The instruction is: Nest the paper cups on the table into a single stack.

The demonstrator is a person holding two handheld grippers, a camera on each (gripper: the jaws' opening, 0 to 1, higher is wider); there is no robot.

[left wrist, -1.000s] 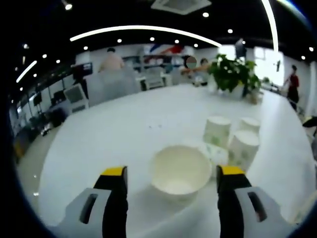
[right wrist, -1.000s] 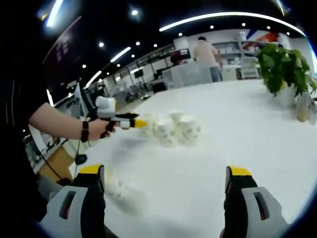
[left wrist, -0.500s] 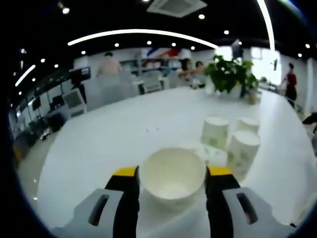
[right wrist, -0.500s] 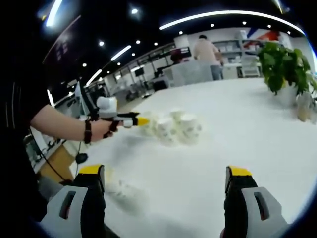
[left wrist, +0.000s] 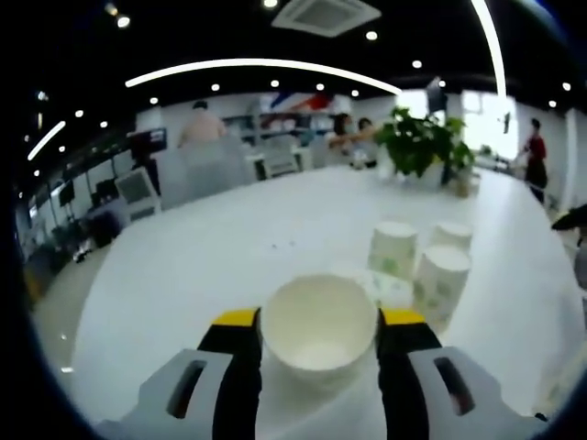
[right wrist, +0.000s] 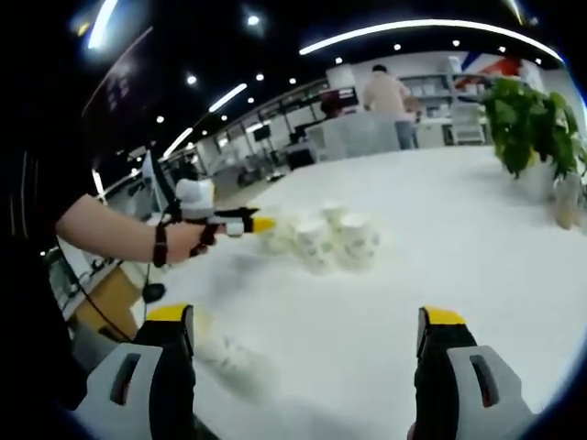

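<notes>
A white counter [left wrist: 183,266] carries everything. A plant [left wrist: 417,142] stands at its far right. The left gripper [left wrist: 319,321] clamps a cup [left wrist: 319,325] lying on its side, mouth toward the camera. Three upright cups [left wrist: 417,266] stand just beyond, to the right. The right gripper [right wrist: 307,321] gapes wide, holding nothing, near the counter's edge.

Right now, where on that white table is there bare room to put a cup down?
Plenty: the table lies bare between the right gripper and the potted plant, and in the left gripper view from the cup cluster toward the far edge. It is crowded around that cluster, where the left gripper clamps an open-mouthed cup.
</notes>
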